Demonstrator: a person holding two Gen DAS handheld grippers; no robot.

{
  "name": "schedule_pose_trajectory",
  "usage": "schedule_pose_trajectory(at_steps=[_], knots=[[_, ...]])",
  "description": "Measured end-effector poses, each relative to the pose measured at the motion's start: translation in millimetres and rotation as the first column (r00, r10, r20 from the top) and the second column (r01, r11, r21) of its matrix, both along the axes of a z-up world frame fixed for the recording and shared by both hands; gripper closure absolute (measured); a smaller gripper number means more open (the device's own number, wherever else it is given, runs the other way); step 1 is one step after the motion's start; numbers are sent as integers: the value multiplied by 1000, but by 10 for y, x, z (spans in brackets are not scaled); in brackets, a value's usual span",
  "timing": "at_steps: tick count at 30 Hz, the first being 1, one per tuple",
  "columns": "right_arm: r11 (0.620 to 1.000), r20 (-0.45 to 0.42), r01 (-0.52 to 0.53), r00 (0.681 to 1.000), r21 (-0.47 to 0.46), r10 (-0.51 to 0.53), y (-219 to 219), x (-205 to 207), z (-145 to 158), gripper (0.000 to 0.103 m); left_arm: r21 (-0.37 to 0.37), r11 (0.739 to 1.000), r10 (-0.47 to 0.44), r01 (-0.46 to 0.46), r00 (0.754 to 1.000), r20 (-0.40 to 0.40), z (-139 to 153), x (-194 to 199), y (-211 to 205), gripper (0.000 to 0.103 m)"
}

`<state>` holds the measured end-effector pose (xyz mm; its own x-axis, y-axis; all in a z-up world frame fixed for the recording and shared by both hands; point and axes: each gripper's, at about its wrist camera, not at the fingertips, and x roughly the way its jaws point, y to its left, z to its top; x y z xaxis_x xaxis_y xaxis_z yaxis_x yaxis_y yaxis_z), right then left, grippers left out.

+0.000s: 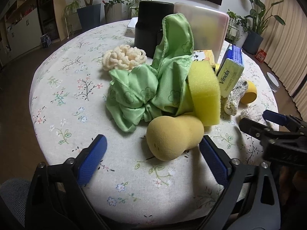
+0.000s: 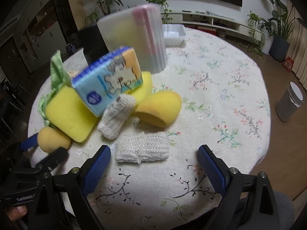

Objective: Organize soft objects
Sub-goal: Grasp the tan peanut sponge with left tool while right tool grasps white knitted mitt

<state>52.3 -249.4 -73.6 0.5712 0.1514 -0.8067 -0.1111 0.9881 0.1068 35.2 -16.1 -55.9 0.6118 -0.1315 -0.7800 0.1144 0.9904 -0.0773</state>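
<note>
A tan gourd-shaped sponge [image 1: 172,136] lies on the flowered tablecloth, just ahead of my left gripper [image 1: 153,143]. That gripper is open, and its right finger [image 1: 213,153] is close beside the sponge. Behind the sponge lie a crumpled green cloth [image 1: 149,88], a yellow foam block [image 1: 205,94], a cream chenille puff [image 1: 122,57] and a tissue pack [image 1: 232,71]. My right gripper [image 2: 154,151] is open, with a flat white knitted pad [image 2: 142,147] on the table between and just past its fingertips. A rolled knitted piece [image 2: 117,117] and a cut yellow egg sponge [image 2: 161,109] lie beyond.
A black cylinder [image 1: 151,25], a translucent lidded box [image 2: 138,36] and a white tray [image 2: 174,34] stand at the back of the round table [image 2: 220,88]. A grey bin [image 2: 291,101] stands on the floor to the right. Potted plants line the walls.
</note>
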Motion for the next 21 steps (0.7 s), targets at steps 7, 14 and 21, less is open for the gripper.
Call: schedule_pose_trajectory(at_steps=[7,14,21], knots=[[997,61,-33,997,-73,38,81,-23,-11,24,-66,997,-26,27,1000,17,41,1,-27,38],[995,94,-63,993,-74,70,96,-64,13,47,-84,994,-63,66,997,35,65,-21,-93,57],[997,94,-65,993,-34,68,52,-83,31,48,-114,991,-68,75,996,62,82,-68,-47,61]])
